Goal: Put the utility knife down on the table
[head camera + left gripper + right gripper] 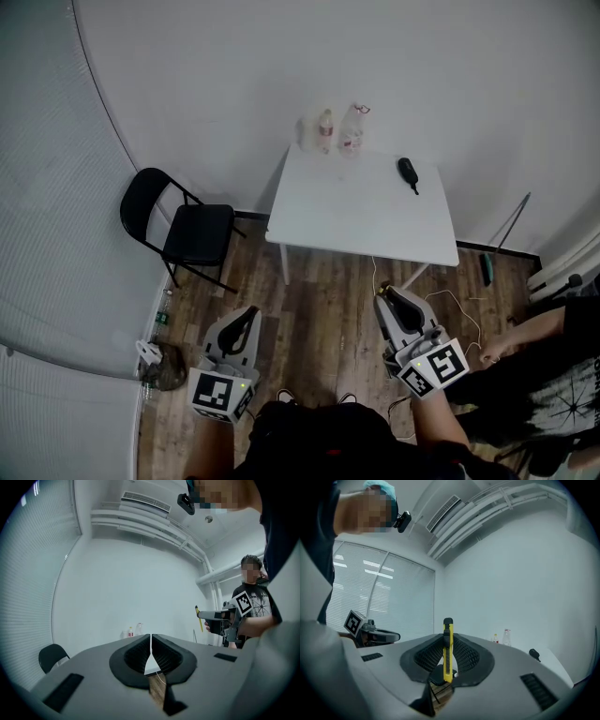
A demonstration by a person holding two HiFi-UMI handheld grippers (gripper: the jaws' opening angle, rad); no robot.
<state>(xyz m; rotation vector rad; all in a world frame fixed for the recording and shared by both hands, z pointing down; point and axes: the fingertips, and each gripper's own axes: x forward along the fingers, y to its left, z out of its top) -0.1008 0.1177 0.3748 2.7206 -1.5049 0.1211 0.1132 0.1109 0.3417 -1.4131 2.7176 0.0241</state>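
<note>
Two bottles (352, 131) stand at the desk's (356, 211) far edge, their contents too small to tell. A dark thing (408, 172), perhaps a tool, lies near its far right corner. Held level short of the desk's near edge, the right claw (448, 639) pinches the yellow utility knife (448, 656) upright, and the left claw (151, 641) is pressed together, empty.

L gripper (151, 639) closed (R gripper (447, 640) clamped).
</note>
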